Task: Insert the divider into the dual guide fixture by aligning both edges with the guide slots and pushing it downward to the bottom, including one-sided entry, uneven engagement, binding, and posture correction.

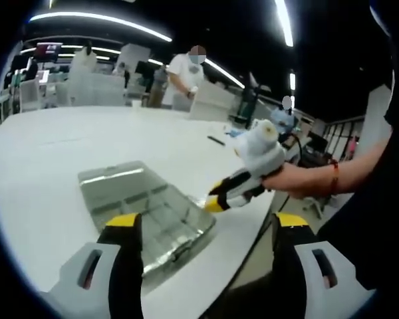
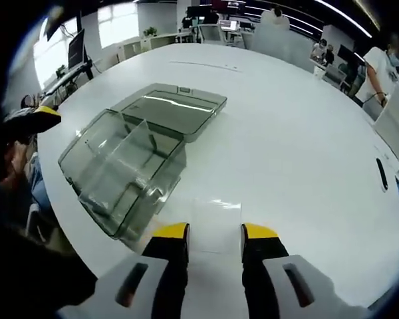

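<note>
A clear plastic guide fixture lies on the white table near its edge, with its lid folded open behind it. Ribs run along its inner walls. My right gripper is shut on a thin clear divider, which sits flat between its yellow tips just right of the fixture. In the left gripper view that right gripper hangs over the fixture's near corner, held by a hand. My left gripper stands wide open above the fixture's front end, holding nothing; its yellow tip shows at the left.
The table's curved edge runs close to the fixture. A small black object lies farther out on the table. People stand at benches beyond the far side. A bare forearm with a red band reaches in.
</note>
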`<state>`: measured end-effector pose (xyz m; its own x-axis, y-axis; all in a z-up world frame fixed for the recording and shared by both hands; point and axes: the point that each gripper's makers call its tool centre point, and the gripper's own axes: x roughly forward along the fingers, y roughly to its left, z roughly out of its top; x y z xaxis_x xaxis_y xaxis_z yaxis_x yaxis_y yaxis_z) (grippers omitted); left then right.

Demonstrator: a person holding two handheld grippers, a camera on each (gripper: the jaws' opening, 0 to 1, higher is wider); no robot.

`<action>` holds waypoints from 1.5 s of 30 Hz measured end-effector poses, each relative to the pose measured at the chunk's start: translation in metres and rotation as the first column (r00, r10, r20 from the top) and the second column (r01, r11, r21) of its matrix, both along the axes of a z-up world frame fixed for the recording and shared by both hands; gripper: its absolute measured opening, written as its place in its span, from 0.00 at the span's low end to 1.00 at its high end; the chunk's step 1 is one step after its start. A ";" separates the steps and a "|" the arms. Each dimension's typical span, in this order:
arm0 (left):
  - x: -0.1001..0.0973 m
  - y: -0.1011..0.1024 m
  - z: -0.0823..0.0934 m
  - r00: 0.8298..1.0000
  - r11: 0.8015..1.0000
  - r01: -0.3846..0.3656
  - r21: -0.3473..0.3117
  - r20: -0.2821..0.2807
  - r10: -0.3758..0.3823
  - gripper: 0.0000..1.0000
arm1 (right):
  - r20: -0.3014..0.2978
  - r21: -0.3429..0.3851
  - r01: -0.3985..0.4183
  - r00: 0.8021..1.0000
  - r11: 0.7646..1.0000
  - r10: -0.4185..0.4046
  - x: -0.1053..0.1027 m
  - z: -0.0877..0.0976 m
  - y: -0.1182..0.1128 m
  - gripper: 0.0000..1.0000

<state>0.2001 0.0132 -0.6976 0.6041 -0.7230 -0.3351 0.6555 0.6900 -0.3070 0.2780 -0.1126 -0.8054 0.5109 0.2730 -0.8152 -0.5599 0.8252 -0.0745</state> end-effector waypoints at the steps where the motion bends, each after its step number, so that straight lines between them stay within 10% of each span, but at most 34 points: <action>1: 0.000 -0.001 0.000 1.000 1.000 0.001 0.004 0.002 -0.001 0.78 | 0.005 0.012 0.005 1.000 1.000 -0.005 0.000 0.003 0.000 0.26; 45: 0.013 -0.043 0.019 0.994 0.978 -0.092 -0.188 -0.077 0.079 0.71 | 0.282 0.291 -0.104 0.959 0.951 0.018 -0.022 0.094 0.015 0.26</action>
<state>0.2128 -0.0302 -0.6787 0.6468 -0.7244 -0.2386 0.5691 0.6667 -0.4812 0.2561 -0.0977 -0.7111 0.6761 0.5208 -0.5212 -0.6033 0.7974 0.0142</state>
